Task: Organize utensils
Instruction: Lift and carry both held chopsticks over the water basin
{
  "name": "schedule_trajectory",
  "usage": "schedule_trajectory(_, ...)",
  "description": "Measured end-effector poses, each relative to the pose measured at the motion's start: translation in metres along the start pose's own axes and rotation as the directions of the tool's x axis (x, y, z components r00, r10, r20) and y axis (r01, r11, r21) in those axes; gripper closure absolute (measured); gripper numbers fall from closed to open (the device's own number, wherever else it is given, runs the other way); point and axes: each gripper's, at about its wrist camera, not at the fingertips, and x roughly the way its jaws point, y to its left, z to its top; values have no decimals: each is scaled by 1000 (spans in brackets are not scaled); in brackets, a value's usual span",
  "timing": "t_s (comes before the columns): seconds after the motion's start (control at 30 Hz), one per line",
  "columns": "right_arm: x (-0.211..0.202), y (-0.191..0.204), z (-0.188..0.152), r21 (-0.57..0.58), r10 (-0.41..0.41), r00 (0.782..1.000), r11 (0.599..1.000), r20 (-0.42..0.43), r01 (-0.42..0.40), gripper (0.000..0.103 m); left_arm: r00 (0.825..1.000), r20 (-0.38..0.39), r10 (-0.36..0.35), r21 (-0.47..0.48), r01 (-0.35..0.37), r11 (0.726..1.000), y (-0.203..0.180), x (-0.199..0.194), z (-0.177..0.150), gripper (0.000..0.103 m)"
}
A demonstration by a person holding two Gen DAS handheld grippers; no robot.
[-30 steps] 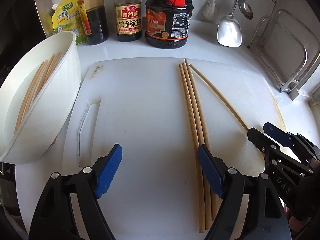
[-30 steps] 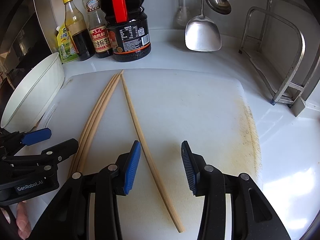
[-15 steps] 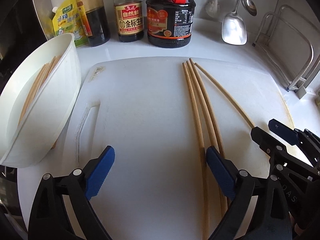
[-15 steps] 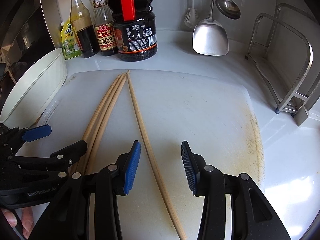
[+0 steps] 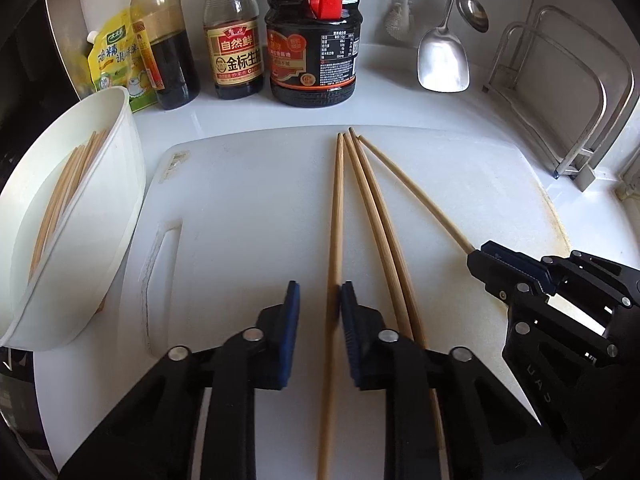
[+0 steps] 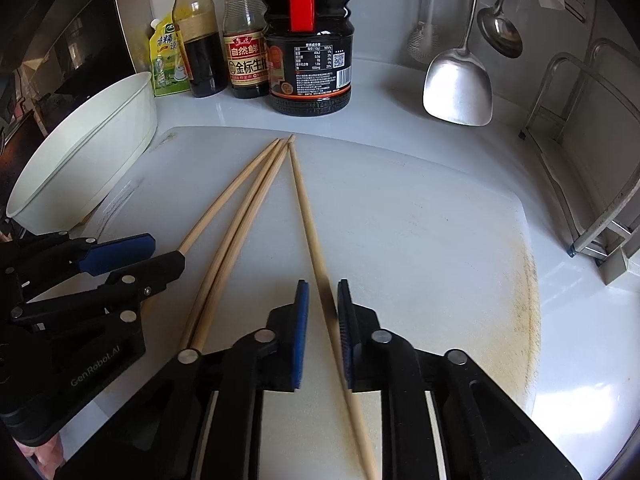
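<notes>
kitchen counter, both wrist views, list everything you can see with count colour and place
chopsticks: four, tan, on the board, one in each gripper
board: one, white, centre of the counter
bowl: one, white, left of the board, more chopsticks inside
bottles: three, dark sauce, behind the board
pouch: one, yellow-green, by the bottles
spatula: one, steel, hanging at the back
ladle: one, steel, beside the spatula
rack: one, steel, right
left gripper: black, blue pads, jaws just closed on the leftmost chopstick
right gripper: same, jaws just closed on the rightmost chopstick
</notes>
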Motion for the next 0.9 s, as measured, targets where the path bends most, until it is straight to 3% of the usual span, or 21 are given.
schedule_trajectory(0.07, 0, 0, 1, 7, 9, 1000, 1000, -3, -9, 96, 1000, -7, -8, -1, 8, 1000, 1, 0, 1, 96)
schedule_trajectory(0.23, -6, -4, 1, 60, 29, 1000, 998, -9, -28, 97, 999, -30, -39, -29, 38, 999, 9, -3, 1, 96)
schedule_trajectory(0.47, -39, 0, 11, 146, 61, 998, 987, 29, -64, 96, 996, 13, -85, -37, 85, 996, 33, -39, 6, 96)
schedule_trajectory(0.67, -70, 41, 43, 120, 91, 991, 988, 97, -103, 96, 996, 59, -72, -77, 76, 994, 85, -78, 7, 96)
schedule_trajectory(0.9, -70, 121, 95, 24, 189, 971, 981, 148, -195, 96, 993, 117, 18, -152, 0, 988, 173, -115, 19, 96)
